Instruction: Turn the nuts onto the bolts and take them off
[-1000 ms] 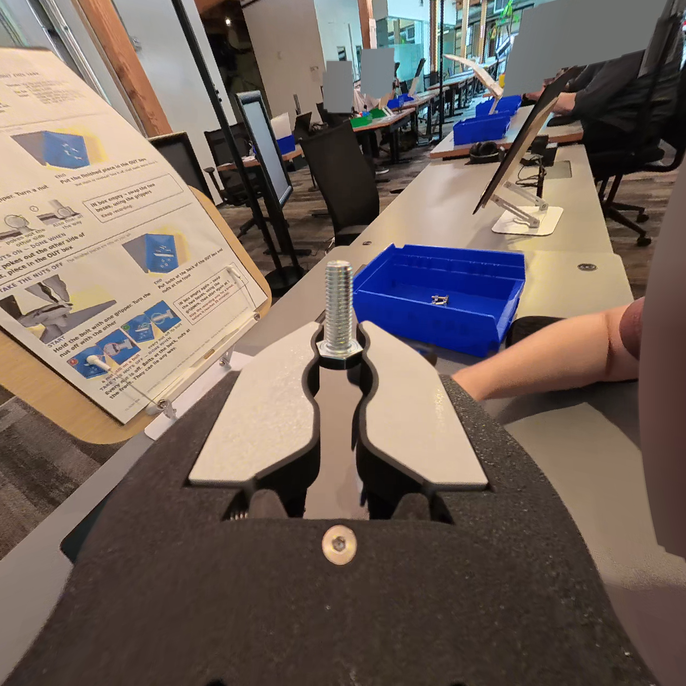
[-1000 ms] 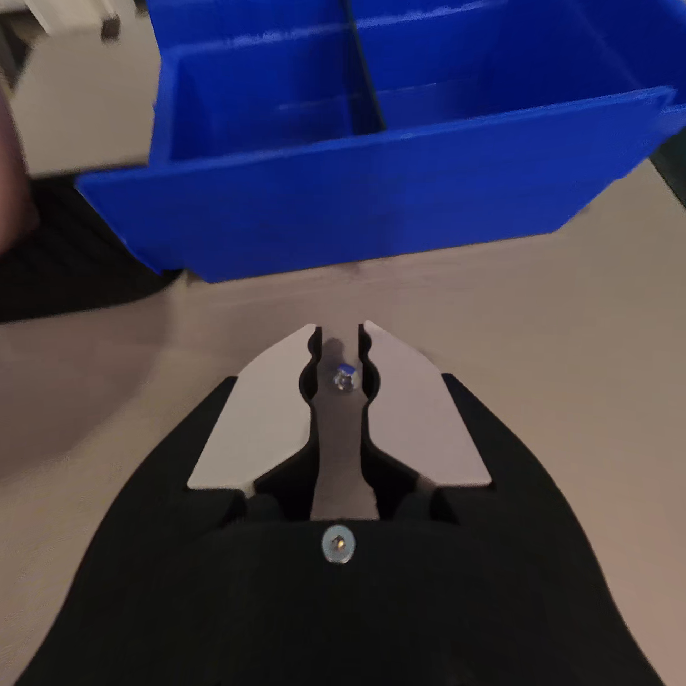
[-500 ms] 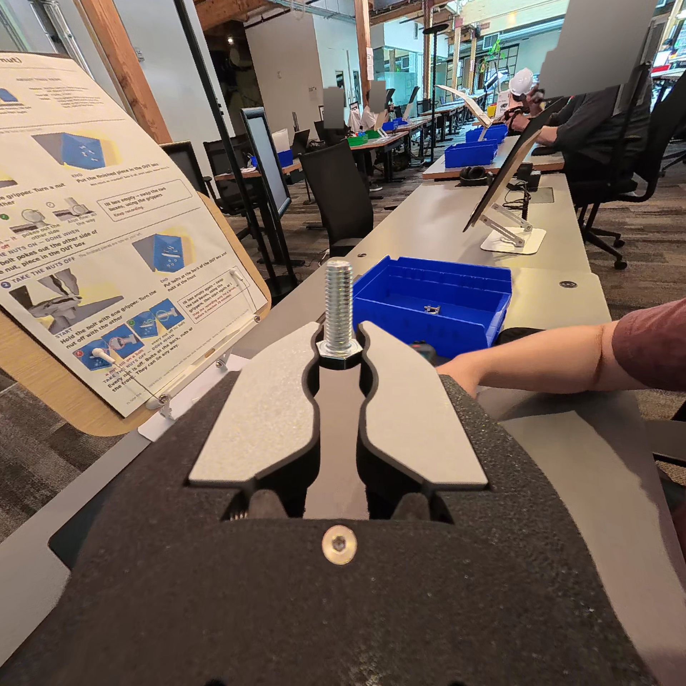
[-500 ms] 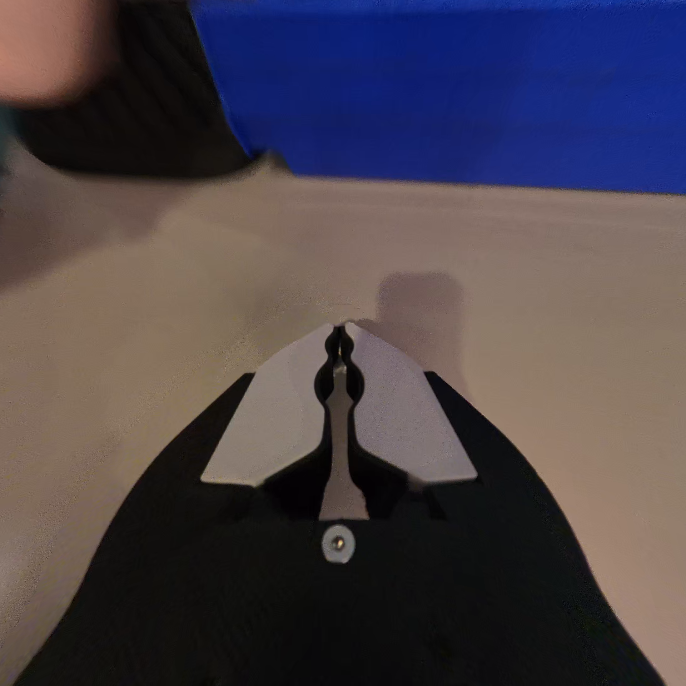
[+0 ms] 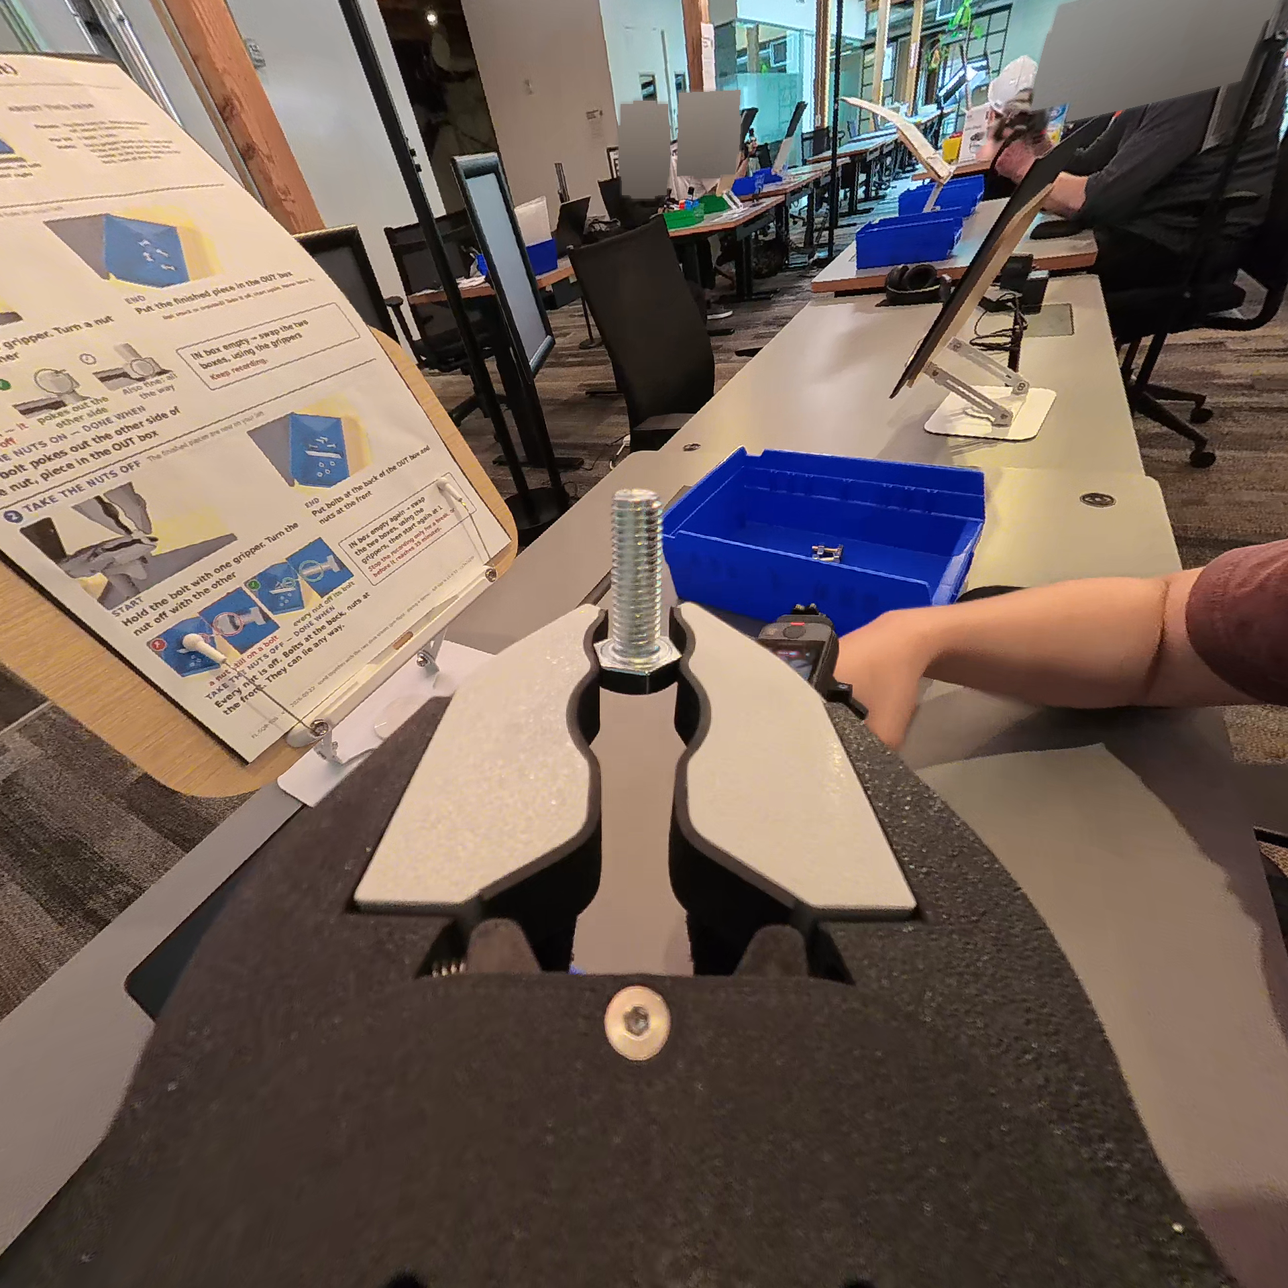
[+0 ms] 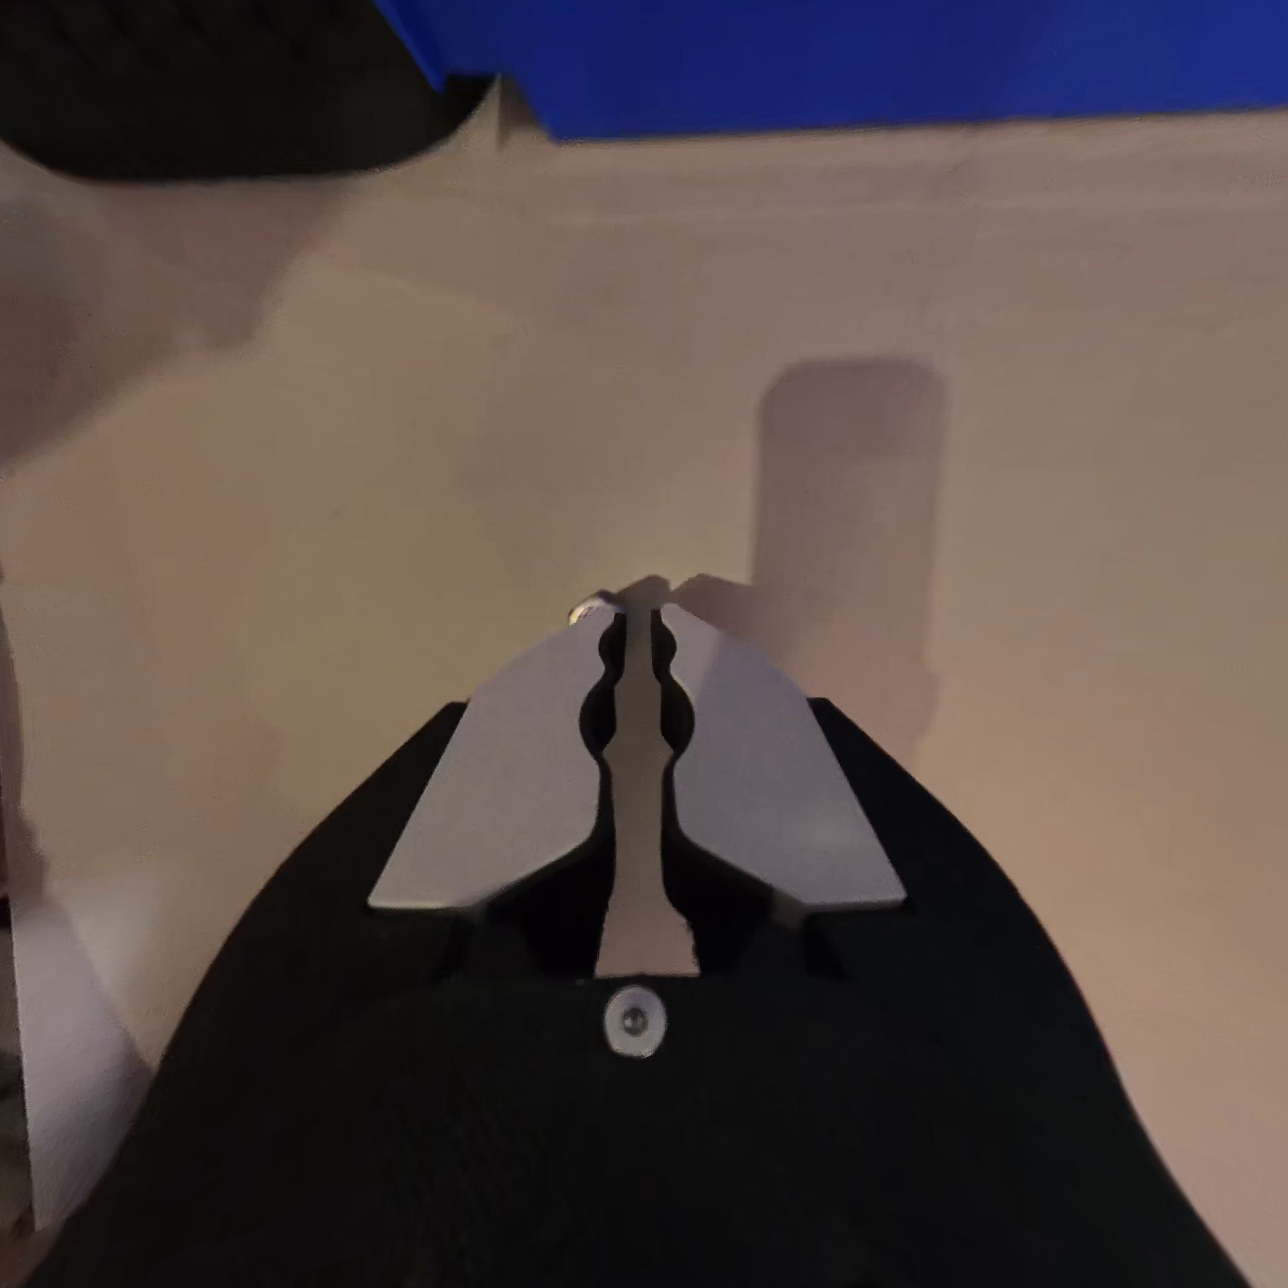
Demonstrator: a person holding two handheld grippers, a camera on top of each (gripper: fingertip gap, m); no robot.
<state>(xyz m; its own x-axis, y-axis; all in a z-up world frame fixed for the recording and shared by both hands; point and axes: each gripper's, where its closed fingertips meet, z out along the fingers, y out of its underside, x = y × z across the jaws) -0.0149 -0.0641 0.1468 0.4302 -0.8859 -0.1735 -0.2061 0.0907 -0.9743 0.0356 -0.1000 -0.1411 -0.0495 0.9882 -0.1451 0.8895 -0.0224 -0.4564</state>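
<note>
While the left gripper (image 5: 635, 645) clamps the bolt (image 5: 635, 578) by its hex head, threads upright, the blue bin (image 5: 822, 540) sits beyond on the table (image 5: 822, 390). The right gripper (image 6: 638, 613) points down at the table, jaws nearly closed with a slim gap — a small shiny piece, perhaps a nut (image 6: 582, 612), shows at its left tip; whether it is gripped I cannot tell.

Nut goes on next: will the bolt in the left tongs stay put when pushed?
Probably stiff and heavy for its size: the bolt looks like plated steel. Its hex head sits in the notch of the left tongs, so twisting should be resisted. The bare shank stands tall above them, so a sideways push may tilt it.
</note>
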